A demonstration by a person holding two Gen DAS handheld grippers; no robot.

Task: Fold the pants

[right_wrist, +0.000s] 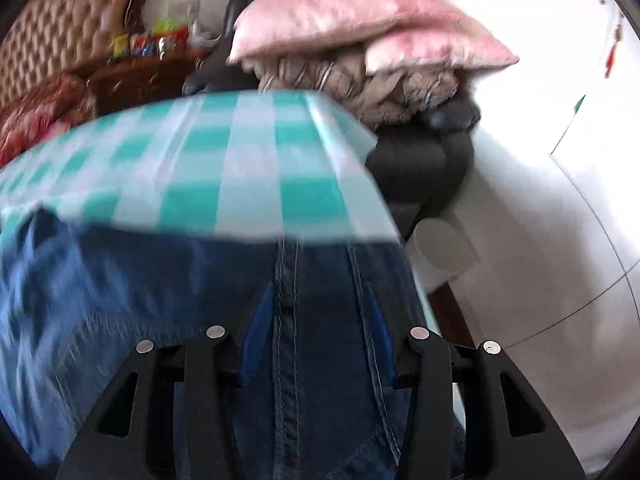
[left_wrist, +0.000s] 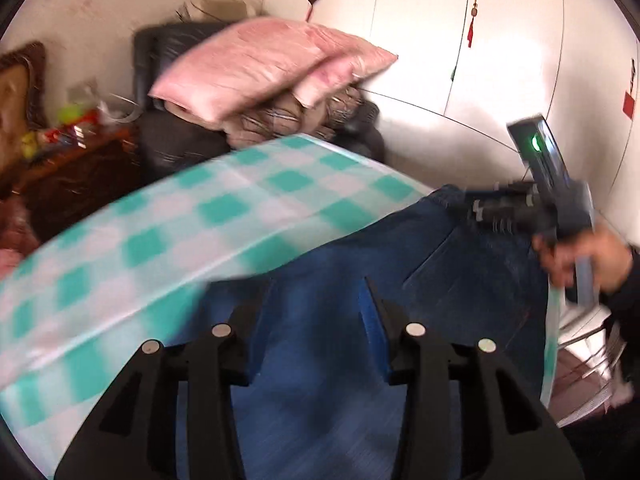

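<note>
While motion-blurred, dark blue pants [right_wrist: 200, 300] drape the checkered table [right_wrist: 224, 168].

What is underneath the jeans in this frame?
The jeans lie on a teal-and-white checked cloth covering a table; the cloth shows beyond and beside them. The surface directly beneath the denim, and the table under the cloth, are covered and cannot be seen.

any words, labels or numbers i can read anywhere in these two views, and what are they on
No readable text in either view.
Packets on the wooden side table: colourful printing, too blurred to read.
Red patch on the wardrobe door: no characters can be made out.
Jeans: stitching only, no label visible.
Checked tablecloth: plain pattern, no print.
Right tool body: a green light, no legible marking.
</note>
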